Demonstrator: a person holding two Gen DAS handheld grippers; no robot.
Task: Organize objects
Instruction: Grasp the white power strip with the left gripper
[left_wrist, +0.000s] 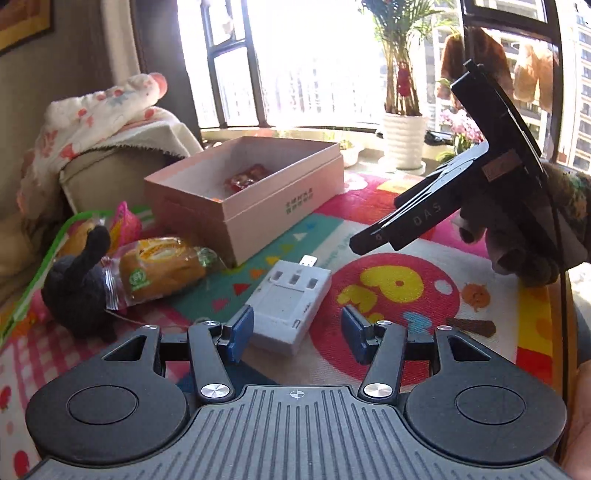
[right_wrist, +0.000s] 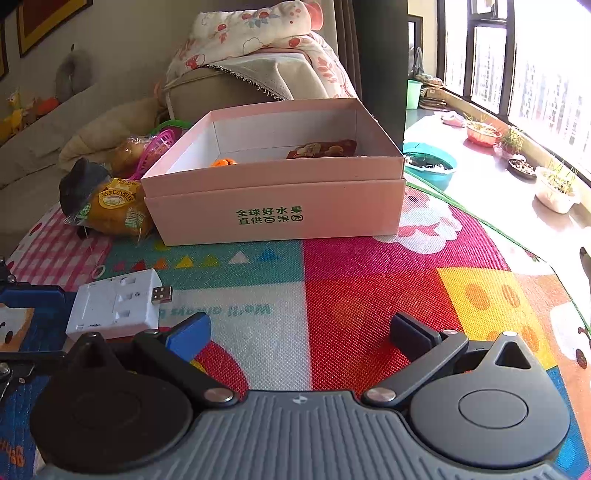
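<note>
A white USB charger block (left_wrist: 288, 302) lies flat on the colourful play mat, its near end between the open fingers of my left gripper (left_wrist: 299, 332), untouched. It also shows in the right wrist view (right_wrist: 114, 308) at the left. An open pink box (left_wrist: 243, 192) stands behind it, holding a red packet (left_wrist: 245, 177) and an orange item (right_wrist: 223, 162). A wrapped bread roll (left_wrist: 162, 266) and a black plush toy (left_wrist: 81, 291) lie left of the box. My right gripper (right_wrist: 301, 334) is open and empty above the mat, also seen from the left wrist view (left_wrist: 436, 206).
A sofa arm with a flowered blanket (right_wrist: 258, 40) stands behind the box. A pink basket (right_wrist: 162, 142) lies by the sofa. A windowsill with plant pots (right_wrist: 554, 188) and a green basin (right_wrist: 430, 168) runs along the right. The mat (right_wrist: 369, 280) has a rounded edge at the right.
</note>
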